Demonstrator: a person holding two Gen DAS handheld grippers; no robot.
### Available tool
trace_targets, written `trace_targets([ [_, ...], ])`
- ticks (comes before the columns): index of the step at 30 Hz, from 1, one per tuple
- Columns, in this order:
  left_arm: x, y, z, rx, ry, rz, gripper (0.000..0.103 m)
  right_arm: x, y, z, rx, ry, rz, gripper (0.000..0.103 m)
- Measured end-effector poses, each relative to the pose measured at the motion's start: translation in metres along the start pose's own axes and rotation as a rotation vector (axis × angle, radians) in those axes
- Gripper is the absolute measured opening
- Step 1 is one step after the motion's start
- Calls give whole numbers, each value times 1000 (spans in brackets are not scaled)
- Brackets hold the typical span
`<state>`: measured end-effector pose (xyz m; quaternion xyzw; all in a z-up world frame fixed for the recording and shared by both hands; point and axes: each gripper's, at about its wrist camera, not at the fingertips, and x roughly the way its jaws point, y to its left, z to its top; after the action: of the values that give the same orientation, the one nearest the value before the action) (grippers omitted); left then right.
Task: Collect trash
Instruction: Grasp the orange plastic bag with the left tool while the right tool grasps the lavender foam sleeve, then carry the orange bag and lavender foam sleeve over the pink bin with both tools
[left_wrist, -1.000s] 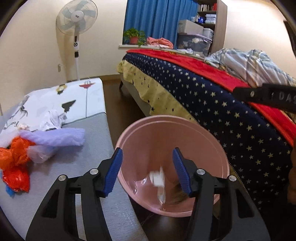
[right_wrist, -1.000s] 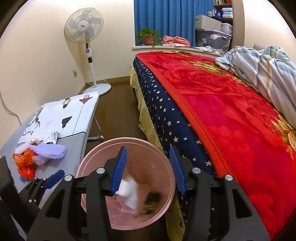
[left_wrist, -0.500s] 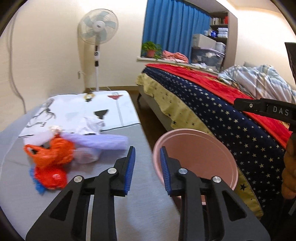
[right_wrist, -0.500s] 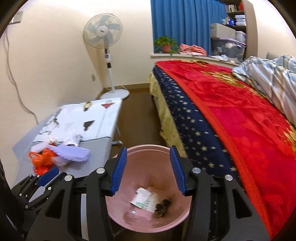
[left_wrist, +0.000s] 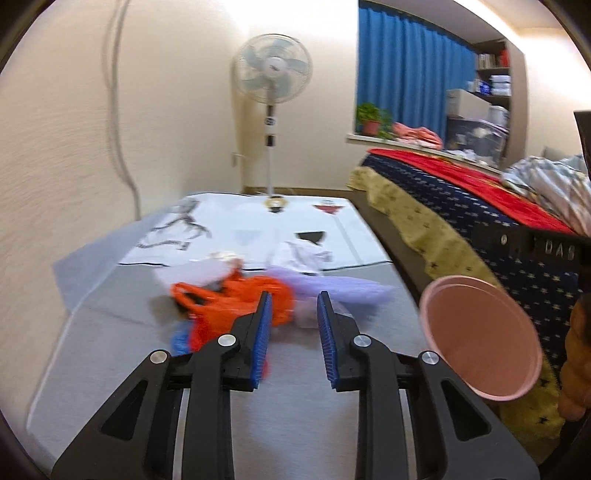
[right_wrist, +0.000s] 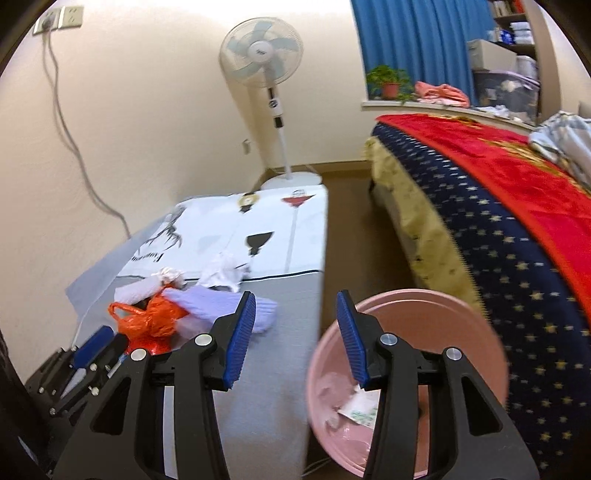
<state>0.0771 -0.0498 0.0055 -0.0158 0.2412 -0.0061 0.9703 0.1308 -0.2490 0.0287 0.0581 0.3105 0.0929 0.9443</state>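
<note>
While both grippers face the board, the orange bag decides the reach.
left gripper (left_wrist: 293, 308): narrow gap, holding nothing, aimed at orange bag (left_wrist: 229, 301) straight ahead
right gripper (right_wrist: 295, 321): half open, holding nothing, farther from bag
bag axis: across the left gripper's line
bin (right_wrist: 480, 321): right of bag, off the board (left_wrist: 110, 332)

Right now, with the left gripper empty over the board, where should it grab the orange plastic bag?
Probably by the handle loop of the orange bag, which sticks out on its left end, clear of the purple cloth. The left gripper could come from the near side, jaws straddling that thin loop.
</note>
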Motion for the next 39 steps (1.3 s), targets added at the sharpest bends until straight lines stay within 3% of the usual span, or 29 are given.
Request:
trace_targets([
  [4, 8, 17, -1, -24, -1, 66, 26, 23, 19, -5, -73, 37, 30, 46],
  [8, 20, 25, -1, -29, 8, 87, 36, 45, 39, -12, -200, 72, 33, 47],
  [15, 35, 24, -2, -10, 21, 73, 41, 76, 49, -19, -279, 144, 48, 49],
  [31, 65, 31, -15, -27, 151, 33, 40, 117, 67, -35, -389, 264, 29, 47],
  [34, 65, 32, -15, -34, 160, 20, 28, 119, 68, -38, -399, 283, 28, 36],
  [36, 64, 34, -14, -41, 157, 17, 23, 120, 68, -39, -408, 289, 25, 16],
  [37, 62, 35, -13, -44, 155, 13, 15, 118, 67, -39, -408, 288, 28, 12],
  [39, 59, 36, -11, -48, 150, 10, 13, 114, 66, -37, -402, 274, 35, 9],
])
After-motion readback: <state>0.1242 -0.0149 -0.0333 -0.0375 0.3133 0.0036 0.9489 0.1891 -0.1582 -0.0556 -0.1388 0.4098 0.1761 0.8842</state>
